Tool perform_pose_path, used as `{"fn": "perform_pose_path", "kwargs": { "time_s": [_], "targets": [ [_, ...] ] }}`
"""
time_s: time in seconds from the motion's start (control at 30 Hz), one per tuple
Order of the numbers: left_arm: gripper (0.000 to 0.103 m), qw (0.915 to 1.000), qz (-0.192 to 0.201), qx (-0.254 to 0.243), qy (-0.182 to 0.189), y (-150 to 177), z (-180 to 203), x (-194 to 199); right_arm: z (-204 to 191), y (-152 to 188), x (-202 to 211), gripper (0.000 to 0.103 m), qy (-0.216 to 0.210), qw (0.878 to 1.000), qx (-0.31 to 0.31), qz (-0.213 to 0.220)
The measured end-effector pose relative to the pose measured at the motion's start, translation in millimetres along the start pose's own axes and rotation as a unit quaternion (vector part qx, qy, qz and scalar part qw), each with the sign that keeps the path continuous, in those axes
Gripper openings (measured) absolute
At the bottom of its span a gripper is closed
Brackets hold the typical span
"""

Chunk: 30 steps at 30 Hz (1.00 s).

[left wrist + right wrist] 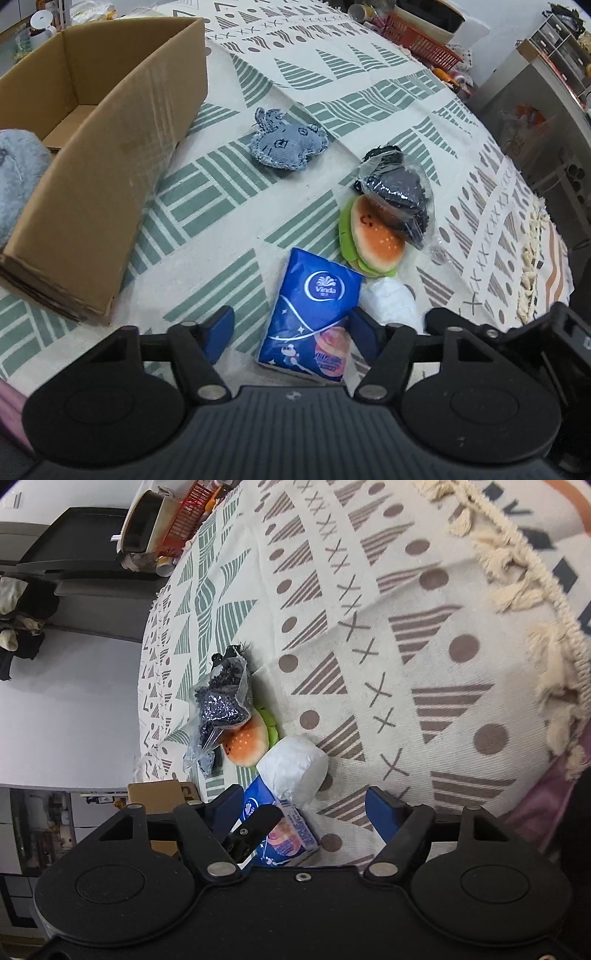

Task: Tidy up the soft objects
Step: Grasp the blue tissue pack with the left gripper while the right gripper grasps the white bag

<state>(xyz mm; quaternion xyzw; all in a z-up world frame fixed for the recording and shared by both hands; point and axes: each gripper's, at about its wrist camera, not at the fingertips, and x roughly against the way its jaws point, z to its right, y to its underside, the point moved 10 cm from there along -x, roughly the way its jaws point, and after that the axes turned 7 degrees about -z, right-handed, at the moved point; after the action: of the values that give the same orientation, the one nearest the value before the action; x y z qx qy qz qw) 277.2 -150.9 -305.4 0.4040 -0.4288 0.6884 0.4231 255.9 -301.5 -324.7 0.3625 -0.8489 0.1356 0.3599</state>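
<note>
A blue Vinda tissue pack point(310, 310) lies flat on the patterned cloth, between the open blue fingers of my left gripper point(291, 332); the left finger stands clear of it. Touching the pack's right side is a white soft roll point(391, 302). Beyond them sit a burger plush point(369, 236), a black item in a clear bag point(395, 188) and a denim-blue plush point(284, 144). My right gripper point(304, 808) is open, low over the cloth, with the white roll point(291, 768) just ahead of its fingers and the tissue pack point(288, 834) at its left finger.
An open cardboard box point(110, 147) stands at the left with a grey fluffy thing point(14, 177) in its near end. An orange basket point(424, 40) and clutter line the far table edge. The cloth's tasselled fringe point(517, 590) marks the right-hand edge.
</note>
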Motion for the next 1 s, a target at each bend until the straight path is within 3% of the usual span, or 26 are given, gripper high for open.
{"fn": "perform_pose_path", "kwargs": {
  "time_s": [0.03, 0.13, 0.2, 0.33, 0.63, 1.0],
  "targets": [
    [0.050, 1.0000, -0.001, 0.001, 0.008, -0.3, 1.0, -0.3, 1.2, -1.1, -2.4, 0.072, -0.003, 1.000, -0.005, 0.001],
    [0.041, 0.9998, -0.005, 0.007, 0.015, -1.8, 1.7, 1.1, 3.1, -4.7, -9.5, 0.072, -0.012, 1.000, -0.015, 0.010],
    [0.036, 0.9998, -0.003, 0.007, 0.017, -3.0, 1.9, 4.3, 3.6, -5.7, -14.8, 0.064, -0.022, 0.999, -0.022, 0.011],
    [0.030, 0.9999, 0.001, 0.004, 0.015, -5.1, 2.3, 9.3, 6.1, -6.5, -22.5, 0.036, -0.024, 0.999, -0.026, 0.014],
    [0.022, 0.9997, 0.008, 0.001, 0.024, -3.1, 4.4, 20.3, 5.5, -0.7, -2.3, 0.031, -0.029, 0.999, -0.015, 0.035],
    [0.021, 0.9982, 0.048, -0.015, 0.033, -6.2, 11.7, 63.4, -12.3, 0.1, 43.6, 0.031, -0.042, 0.996, 0.020, 0.072]
  ]
}}
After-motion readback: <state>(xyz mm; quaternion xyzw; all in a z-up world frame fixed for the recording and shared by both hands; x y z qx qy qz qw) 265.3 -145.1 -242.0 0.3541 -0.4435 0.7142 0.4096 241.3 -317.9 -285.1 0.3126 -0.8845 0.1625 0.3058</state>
